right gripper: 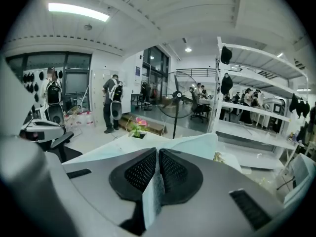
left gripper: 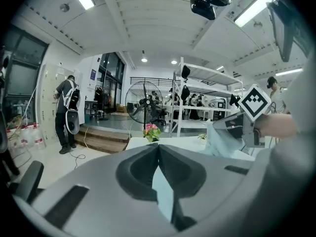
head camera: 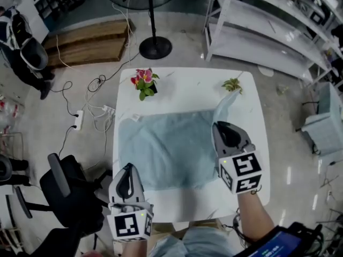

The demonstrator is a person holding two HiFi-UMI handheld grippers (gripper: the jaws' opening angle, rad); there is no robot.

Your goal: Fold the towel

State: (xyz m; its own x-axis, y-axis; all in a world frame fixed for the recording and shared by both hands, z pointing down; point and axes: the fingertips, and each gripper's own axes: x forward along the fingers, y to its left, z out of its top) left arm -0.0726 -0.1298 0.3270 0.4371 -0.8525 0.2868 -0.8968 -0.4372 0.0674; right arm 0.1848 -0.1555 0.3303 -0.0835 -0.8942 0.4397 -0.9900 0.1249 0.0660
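A light blue towel [head camera: 166, 143] lies spread on the white table [head camera: 187, 87]. My left gripper [head camera: 128, 167] is at the towel's near left corner and is shut on it. A pale strip of the towel [left gripper: 163, 191] shows pinched between its jaws [left gripper: 158, 144]. My right gripper [head camera: 221, 125] hangs over the towel's right side, shut on the towel. A corner of cloth [head camera: 228, 103] stands lifted from it above the table. In the right gripper view the cloth [right gripper: 153, 194] sits between the shut pads [right gripper: 157, 151].
A pot of pink flowers [head camera: 144, 83] and a small green plant [head camera: 232, 84] stand at the table's far edge. A fan on a stand [head camera: 155, 47] and white shelves [head camera: 268, 25] lie beyond. An office chair [head camera: 69, 191] is at the left, near floor cables [head camera: 79, 119].
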